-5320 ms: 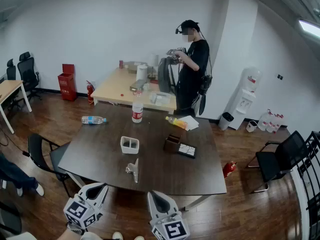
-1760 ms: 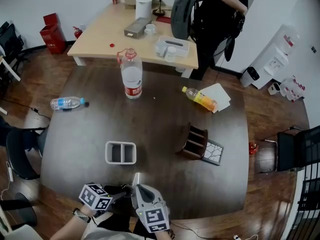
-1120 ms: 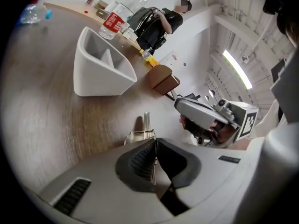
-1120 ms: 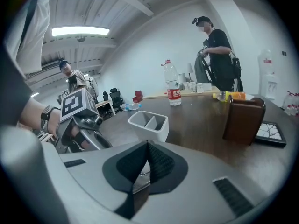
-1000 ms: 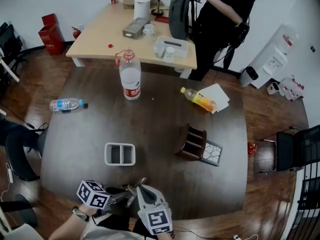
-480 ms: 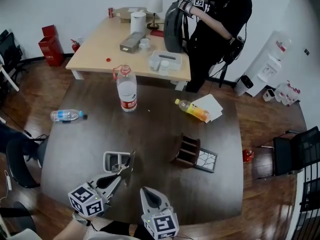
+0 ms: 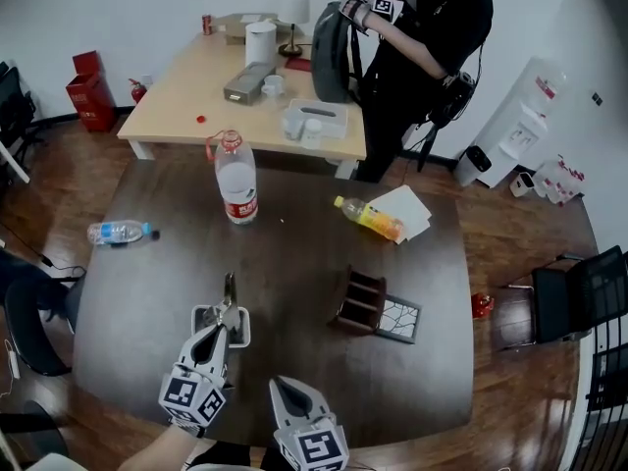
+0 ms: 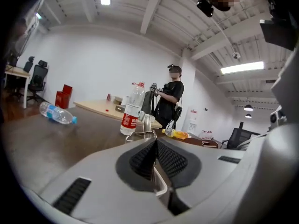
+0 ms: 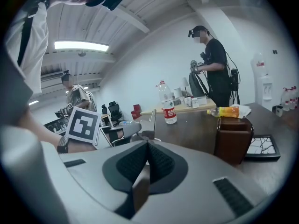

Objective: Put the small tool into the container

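In the head view, my left gripper [image 7: 219,330] is shut on the small metal tool [image 7: 229,292]. The tool sticks out past the fingertips, over the white two-compartment container [image 7: 245,327] on the dark table [image 7: 294,253]. Whether the tool touches the container I cannot tell. The left gripper view shows the closed jaws of my left gripper [image 8: 155,148] with the tool [image 8: 146,124] standing up beyond them. My right gripper [image 7: 294,400] hangs shut and empty near the table's front edge. Its own view shows my right gripper [image 9: 147,146] closed, with the tool [image 9: 152,118] to its left.
A large water bottle [image 7: 237,180] stands upright mid-table and a small bottle [image 7: 118,232] lies at the left. An orange drink bottle [image 7: 368,216] rests on paper at the right. A brown wooden organizer [image 7: 361,300] stands beside a dark tile [image 7: 397,319]. A person [image 7: 422,37] stands by the far light table [image 7: 245,96].
My left gripper has swung from the table's front edge toward the container, carrying the tool, which now points away from me over the container. The right gripper has barely moved.
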A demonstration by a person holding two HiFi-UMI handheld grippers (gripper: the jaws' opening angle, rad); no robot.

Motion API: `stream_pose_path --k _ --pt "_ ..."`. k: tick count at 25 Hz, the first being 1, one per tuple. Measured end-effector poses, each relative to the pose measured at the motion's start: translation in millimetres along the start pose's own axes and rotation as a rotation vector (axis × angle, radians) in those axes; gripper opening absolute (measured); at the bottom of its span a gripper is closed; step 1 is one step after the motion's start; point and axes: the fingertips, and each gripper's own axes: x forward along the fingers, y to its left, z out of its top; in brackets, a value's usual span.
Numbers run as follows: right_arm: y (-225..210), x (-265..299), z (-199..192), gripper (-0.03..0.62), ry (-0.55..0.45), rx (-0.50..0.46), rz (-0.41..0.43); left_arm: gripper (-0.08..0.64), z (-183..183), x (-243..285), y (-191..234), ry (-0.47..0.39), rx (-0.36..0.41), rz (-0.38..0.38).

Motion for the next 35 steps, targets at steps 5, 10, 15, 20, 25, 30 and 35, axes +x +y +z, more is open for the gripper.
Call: stream_pose_path --k 5,10,15,20,25,30,35 --pt "-10 -2 -2 0.006 0.005 0.007 -0.009 0.006 -25 3 -7 0.037 -0.010 0.000" --pt "-14 -1 -5 0.006 0.011 0.014 -0.012 0.006 -37 8 3 0.047 -0.071 0.029" --pt "-15 3 -10 0.006 0.029 0.026 -0.013 0.110 -37 6 7 0.040 -0.158 0.006" --pt "-10 7 -5 0.006 0.021 0.030 -0.007 0.127 -37 -8 12 0.068 -0.063 0.038" --pt "-6 11 2 0.006 0.008 0.038 0.003 0.087 -30 -33 -2 0.077 0.207 0.027" --pt "-12 7 20 0.006 -0.088 -0.002 -0.008 0.008 8 -48 -32 -0.014 0.273 -0.082" --pt "-12 -5 46 0.006 -0.121 -0.051 -0.024 0.011 44 -54 -53 -0.060 0.295 -0.148"
